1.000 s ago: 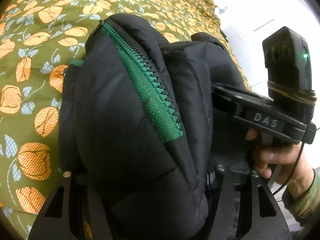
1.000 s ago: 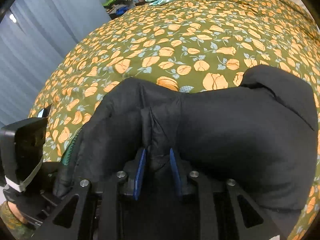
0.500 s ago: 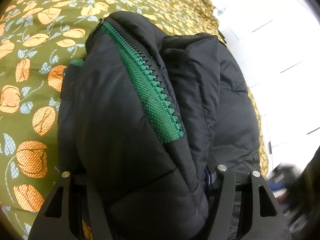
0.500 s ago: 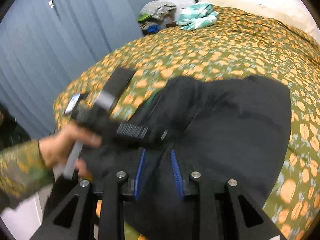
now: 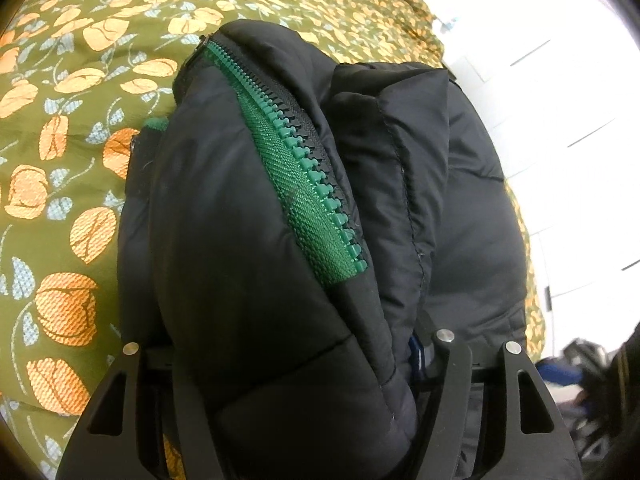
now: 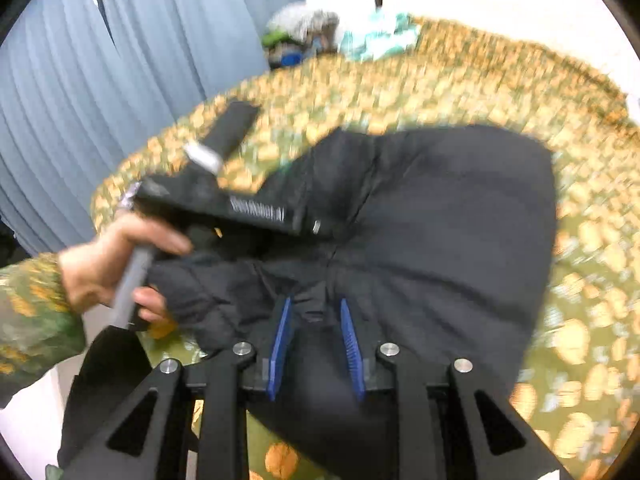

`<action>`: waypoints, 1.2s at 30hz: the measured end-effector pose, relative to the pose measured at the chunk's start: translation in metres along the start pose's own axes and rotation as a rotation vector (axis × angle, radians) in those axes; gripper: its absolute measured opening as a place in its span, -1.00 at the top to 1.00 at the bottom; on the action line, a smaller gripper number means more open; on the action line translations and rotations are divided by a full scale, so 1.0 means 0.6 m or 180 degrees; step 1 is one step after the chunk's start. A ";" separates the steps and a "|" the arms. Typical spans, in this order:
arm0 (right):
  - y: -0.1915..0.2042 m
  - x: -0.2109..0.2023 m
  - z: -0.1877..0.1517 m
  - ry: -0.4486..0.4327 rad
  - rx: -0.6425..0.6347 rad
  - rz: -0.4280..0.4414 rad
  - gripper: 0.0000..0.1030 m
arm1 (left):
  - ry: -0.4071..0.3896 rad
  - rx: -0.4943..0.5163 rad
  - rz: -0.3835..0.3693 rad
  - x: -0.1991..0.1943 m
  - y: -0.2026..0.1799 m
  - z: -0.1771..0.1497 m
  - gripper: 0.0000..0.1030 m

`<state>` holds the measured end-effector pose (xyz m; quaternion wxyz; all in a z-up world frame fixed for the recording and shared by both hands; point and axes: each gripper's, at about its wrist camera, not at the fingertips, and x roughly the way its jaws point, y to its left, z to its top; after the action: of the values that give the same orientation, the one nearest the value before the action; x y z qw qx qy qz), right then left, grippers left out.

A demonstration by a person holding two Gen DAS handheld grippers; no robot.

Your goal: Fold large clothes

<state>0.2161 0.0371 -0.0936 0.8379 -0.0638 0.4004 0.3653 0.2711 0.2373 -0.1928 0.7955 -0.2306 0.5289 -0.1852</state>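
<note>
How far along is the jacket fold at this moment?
Done: the black puffer jacket is already doubled into a thick bundle on the floral bedspread, green zipper exposed. In hand: the left gripper is clamped on a fat fold, and the right gripper pinches the near edge between its blue pads. Left: laying the bundle flat and letting go.

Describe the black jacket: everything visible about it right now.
The black puffer jacket is quilted, with smooth, slightly shiny fabric and a green zipper lying open along one edge. It is bunched into thick folds on the olive bedspread with orange flowers. The left gripper is shut on a thick roll of it; the right gripper pinches a fold near its edge.
</note>
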 end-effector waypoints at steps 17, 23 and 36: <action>-0.035 0.076 -0.084 0.0171 -0.0036 -0.0127 0.49 | -0.0067 -0.0024 0.0137 0.001 -0.012 -0.019 -0.29; -0.032 0.058 -0.077 0.0237 -0.0042 -0.0059 0.48 | -0.0083 -0.0086 0.0136 -0.005 -0.011 -0.026 -0.30; -0.039 0.039 -0.083 0.0058 0.0006 -0.0269 0.47 | -0.0107 -0.0079 0.0116 -0.008 -0.008 -0.035 -0.32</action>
<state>0.2104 0.0132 -0.1481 0.8490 -0.0832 0.4053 0.3287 0.2498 0.2321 -0.1934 0.8046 -0.2339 0.5218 -0.1601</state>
